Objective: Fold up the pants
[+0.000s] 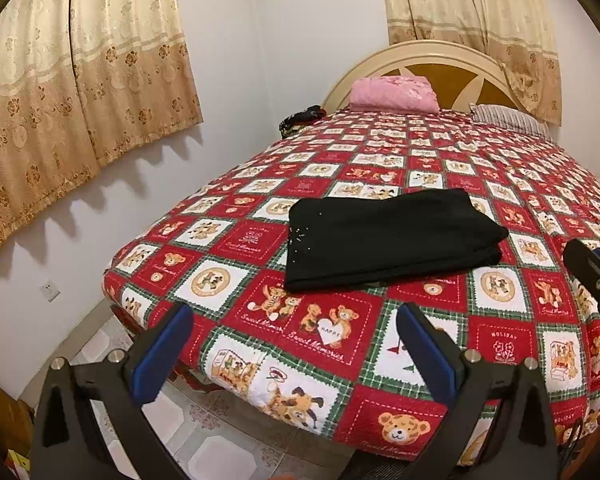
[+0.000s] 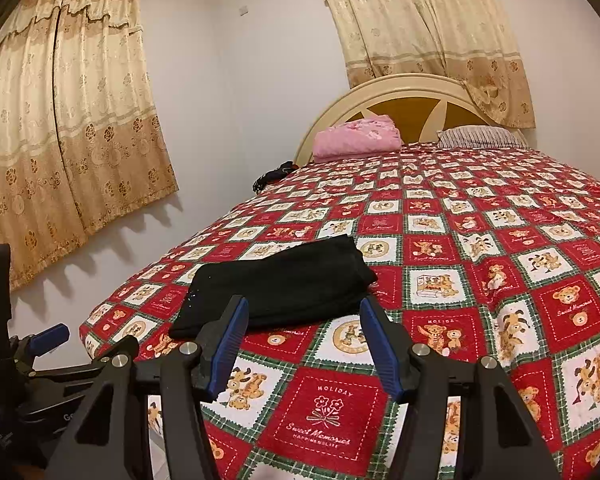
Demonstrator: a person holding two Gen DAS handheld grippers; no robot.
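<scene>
Black fabric: the folded black pants [image 1: 392, 236] lie as a flat rectangular bundle on the red, white and green teddy-bear patchwork quilt [image 1: 340, 344], near the foot corner of the bed, with layered edges showing along the right side.
Pants in the right view: the same bundle [image 2: 276, 284] sits just beyond the fingertips, lying slantwise, touched by neither gripper.
Left gripper: the black two-finger tool with blue pads [image 1: 296, 344] hangs over the near edge of the quilt, tilted downward toward the bed; its jaws stand wide apart with nothing between them, released.
Left fingers: one blue pad [image 1: 164, 356] shows over the bed corner and tiled floor, the other over a white quilt square.
Right gripper: the matching black tool with blue ribbed pads [image 2: 304, 344] points down at a shallower slant, jaws parted and empty, only quilt showing in the gap.
Relative pose: the two tools sit side by side at the foot of the bed; the left one shows at the left edge of the right view, and the right one at the right edge of the left view.
Bed head: a folded pink cloth [image 1: 394, 94] and a striped pillow [image 1: 510, 118] rest against the cream curved headboard [image 1: 416, 54].
Walls: beige floral curtains [image 1: 80, 92] hang on the white walls.
</scene>
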